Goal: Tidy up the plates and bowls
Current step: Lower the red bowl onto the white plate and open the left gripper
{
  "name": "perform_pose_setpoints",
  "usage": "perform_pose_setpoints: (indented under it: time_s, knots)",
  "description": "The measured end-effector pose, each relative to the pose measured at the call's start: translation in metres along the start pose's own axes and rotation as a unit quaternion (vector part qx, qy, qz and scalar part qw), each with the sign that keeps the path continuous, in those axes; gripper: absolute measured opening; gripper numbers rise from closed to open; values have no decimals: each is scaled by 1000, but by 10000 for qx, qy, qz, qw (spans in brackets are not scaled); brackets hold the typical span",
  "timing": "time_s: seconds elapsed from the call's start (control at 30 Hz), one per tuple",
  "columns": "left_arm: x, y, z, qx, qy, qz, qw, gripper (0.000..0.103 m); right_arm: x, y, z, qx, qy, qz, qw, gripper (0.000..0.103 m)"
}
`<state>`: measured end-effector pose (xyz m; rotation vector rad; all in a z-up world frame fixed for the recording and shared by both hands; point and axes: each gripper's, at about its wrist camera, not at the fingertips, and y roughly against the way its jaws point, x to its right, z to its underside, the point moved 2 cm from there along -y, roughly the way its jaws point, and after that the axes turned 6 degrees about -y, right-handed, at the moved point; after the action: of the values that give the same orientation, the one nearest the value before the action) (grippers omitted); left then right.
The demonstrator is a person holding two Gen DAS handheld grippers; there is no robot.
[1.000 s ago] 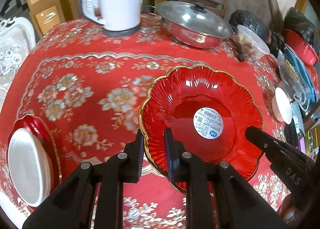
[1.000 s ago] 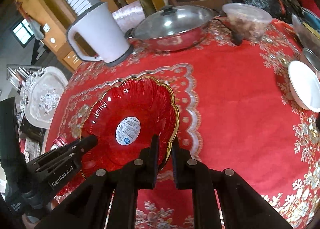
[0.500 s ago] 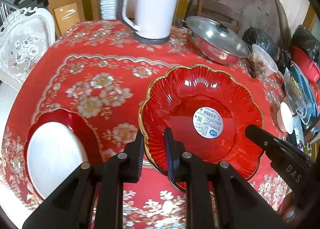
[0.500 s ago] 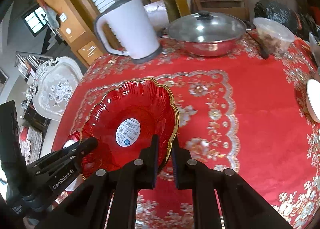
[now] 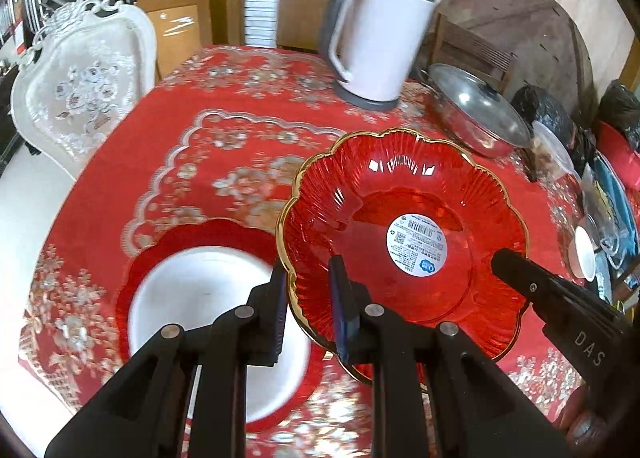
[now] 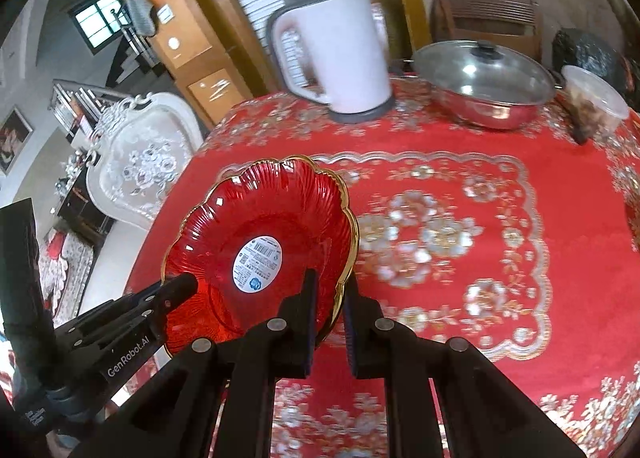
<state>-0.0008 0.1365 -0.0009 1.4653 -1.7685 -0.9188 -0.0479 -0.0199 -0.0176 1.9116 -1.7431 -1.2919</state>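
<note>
1. Across red floral tablecloth (image 6: pixel 460 193): big bystanders first, w/ white kettle (image 5: pixel 376 45) and lidded steel pan (image 6: pixel 484 85) at far edge, clear food tub (image 6: pixel 596 101) beside pan, ornate white chair (image 5: pixel 80 85) off left side; none part of sorting job
2. Held up over near-left part of table: red scalloped bowl (image 5: pixel 400 234), gold rim, ribbed translucent walls, round white barcode sticker on flat centre; looks like light glossy plastic, tilted a bit toward left wrist cam
3. Flat on cloth just left of bowl, partly under its edge in left view: red plate w/ white plate on top (image 5: pixel 200 298); probably the stack spot, judged only from layout
4. Gripping bowl's near-left rim: left gripper (image 5: pixel 308 298), fingers closed onto the rim, one inside, one outside
5. Gripping opposite rim: right gripper (image 6: pixel 330 298), likewise pinched tight on gold edge, so a two-sided carry
6. Far right near table edge: small white bowl (image 5: pixel 584 254), upright, untouched, amid blurred clutter
7. Progress est: roughly mid-task; two plates nested, red bowl in transit and not yet set down, small white bowl left to gather; more items possible beyond view, can't tell
</note>
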Motion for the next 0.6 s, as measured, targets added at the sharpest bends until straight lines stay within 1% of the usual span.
perform_pose_setpoints:
  time_s: [0.2, 0.33, 0.47, 0.6]
  knots:
    - [-51, 11, 0, 48, 207, -79, 9997, 18, -53, -11, 4, -68, 376, -165, 9991, 12]
    - [-79, 15, 8, 78, 295, -163, 9994, 17, -82, -22, 13, -195, 577, -303, 9977, 13]
    - [-99, 14, 28, -23, 441, -175, 9989, 17, -104, -35, 30, -388, 784, -373, 9955, 13]
    - [-112, 11, 53, -175, 597, -154, 9979, 17, -109, -47, 47, -574, 889, -415, 9935, 13]
